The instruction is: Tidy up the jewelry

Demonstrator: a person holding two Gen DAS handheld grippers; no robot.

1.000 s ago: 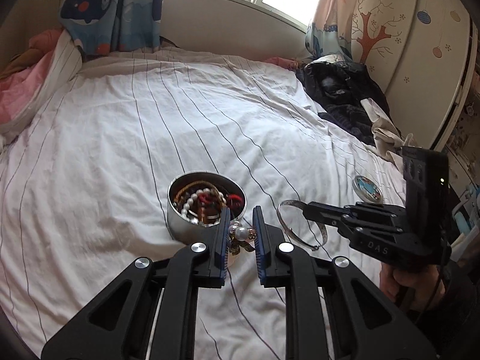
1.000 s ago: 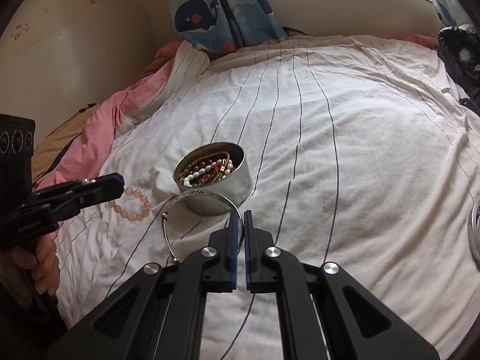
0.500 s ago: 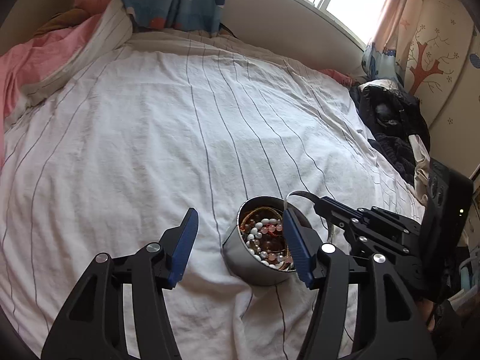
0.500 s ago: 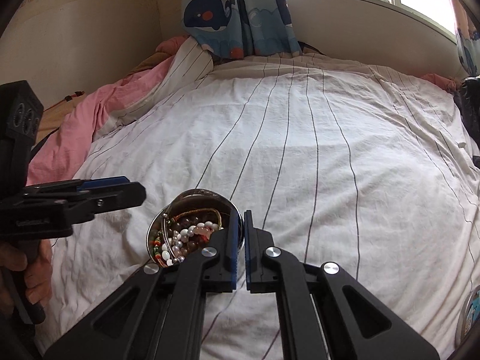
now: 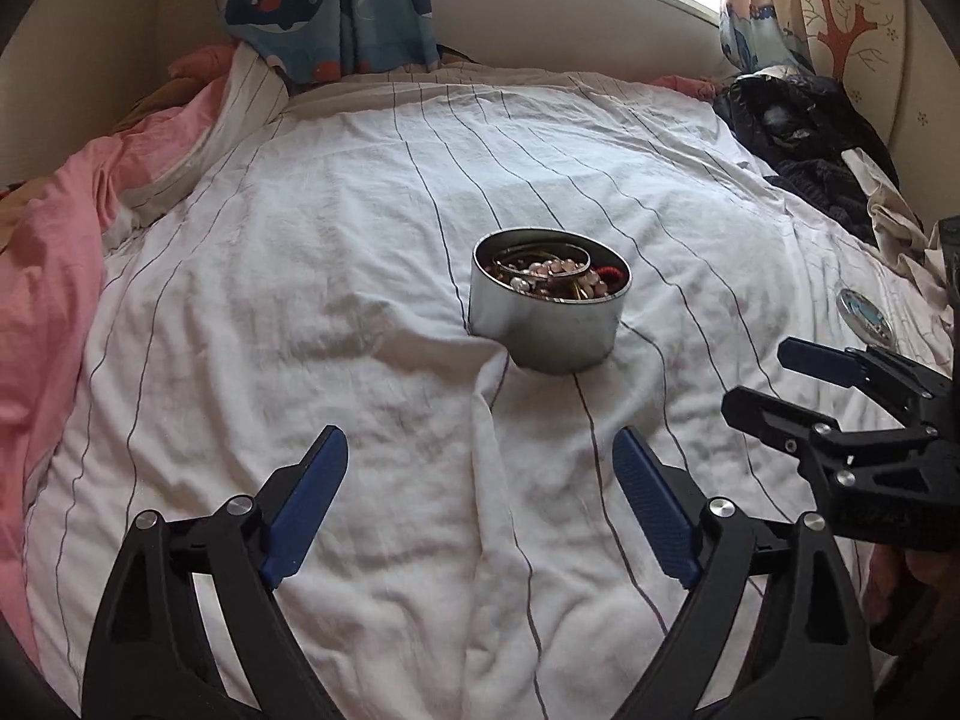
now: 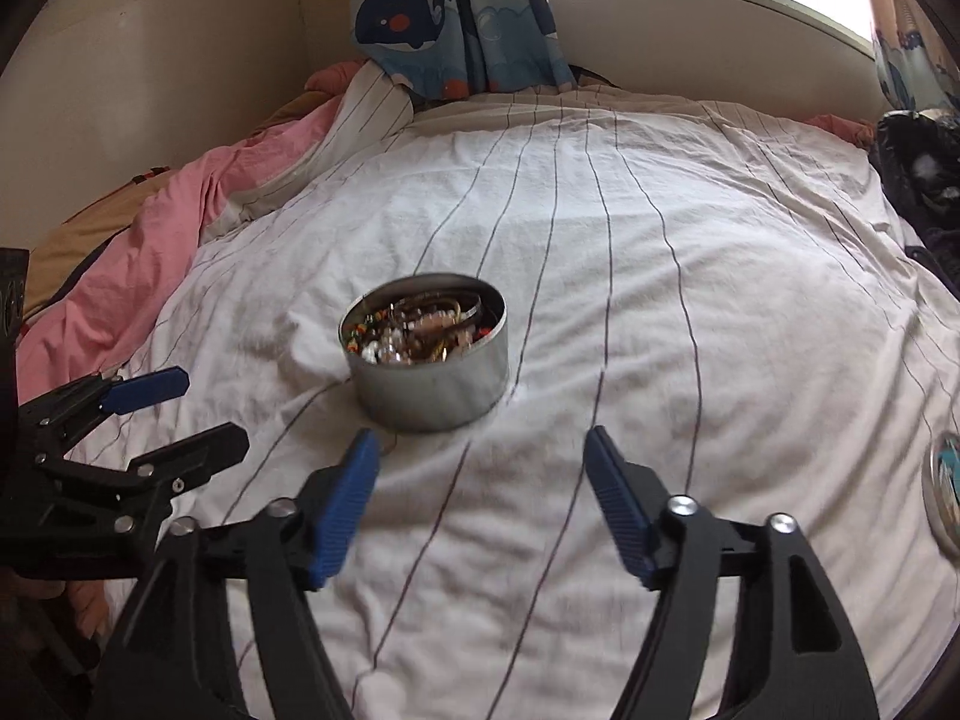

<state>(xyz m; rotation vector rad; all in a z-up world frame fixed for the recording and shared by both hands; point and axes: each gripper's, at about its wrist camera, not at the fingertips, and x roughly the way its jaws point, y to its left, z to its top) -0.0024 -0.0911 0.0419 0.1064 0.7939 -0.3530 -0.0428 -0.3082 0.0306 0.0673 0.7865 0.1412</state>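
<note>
A round silver tin full of bead bracelets and a silver bangle stands on the white striped bedsheet; it also shows in the right wrist view. My left gripper is open and empty, held back from the tin on the near side. My right gripper is open and empty, just short of the tin. Each gripper shows in the other's view: the right one at the right, the left one at the left, both open.
A round lid with a blue picture lies on the sheet to the right, also in the right wrist view. Dark clothes are piled at the far right. A pink quilt lies along the left. Whale curtains hang behind.
Both grippers have opened and pulled back from the tin. The pearl piece and the silver bangle they held are now in the tin. The pink bead bracelet no longer lies on the sheet.
</note>
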